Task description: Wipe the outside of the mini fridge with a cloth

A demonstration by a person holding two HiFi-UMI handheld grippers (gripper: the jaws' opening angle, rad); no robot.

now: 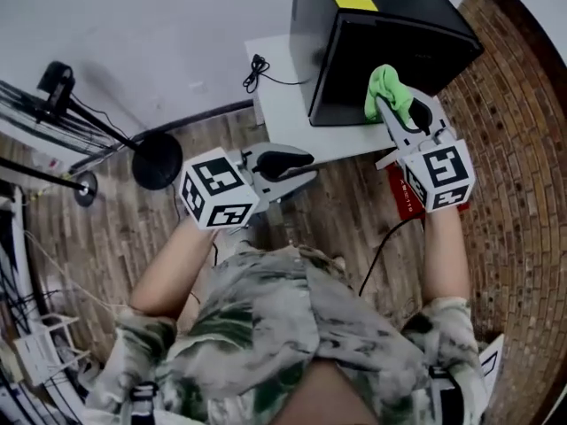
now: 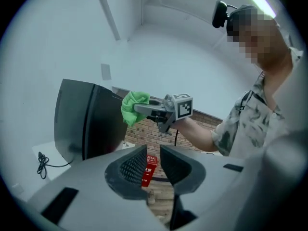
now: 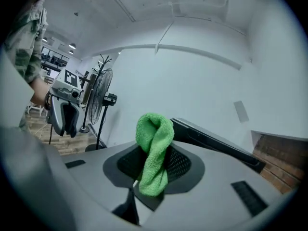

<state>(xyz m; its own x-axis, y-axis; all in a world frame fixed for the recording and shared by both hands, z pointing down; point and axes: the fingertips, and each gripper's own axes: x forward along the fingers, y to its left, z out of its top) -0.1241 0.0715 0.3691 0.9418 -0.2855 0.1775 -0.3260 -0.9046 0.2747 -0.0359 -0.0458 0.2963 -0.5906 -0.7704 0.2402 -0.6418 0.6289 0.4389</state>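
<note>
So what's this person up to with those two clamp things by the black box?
A person is cleaning a black mini fridge that stands on a low white table. The right gripper is clamped on a green cloth and holds it at the fridge's front, touching it or very nearly. The left gripper is empty, jaws apart, held back from the fridge over the wooden floor.

Soft, perhaps overhead light; faint sheen on mini fridge (image 1: 394,27); fisheye-warped, dark-vignetted edges.
</note>
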